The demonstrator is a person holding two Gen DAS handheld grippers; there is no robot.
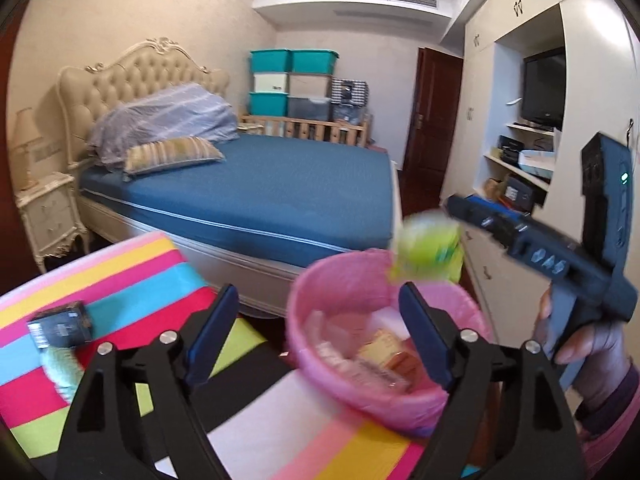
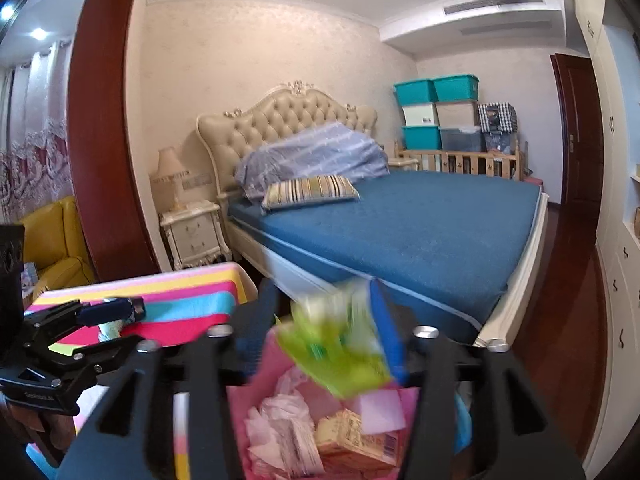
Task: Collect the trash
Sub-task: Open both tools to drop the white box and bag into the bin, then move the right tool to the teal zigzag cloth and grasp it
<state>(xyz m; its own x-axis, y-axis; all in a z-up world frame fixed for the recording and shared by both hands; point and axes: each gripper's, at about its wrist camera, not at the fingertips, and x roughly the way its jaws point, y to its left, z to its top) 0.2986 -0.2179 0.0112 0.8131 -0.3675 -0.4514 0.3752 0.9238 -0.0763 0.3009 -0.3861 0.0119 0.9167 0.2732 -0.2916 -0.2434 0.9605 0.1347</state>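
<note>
Here the right gripper (image 2: 324, 320) hangs over the pink-lined trash bin (image 1: 316, 280), its 2 jaws spread, a blurred green wrapper (image 2: 340, 356) between them just above the bin. The left gripper (image 1: 320, 320) is wide open and empty near a black box (image 1: 60, 329) on the striped tablecloth (image 1: 160, 276).

The left hand-held gripper (image 1: 320, 336) has black angular arms, silver round screws at the pivots and flat blue fingers (image 1: 216, 332). The right hand-held gripper (image 2: 320, 332) is built alike; its dark blue body carries a small green light. The hand (image 1: 592, 364) is bare-skinned, with a pink sleeve.
</note>
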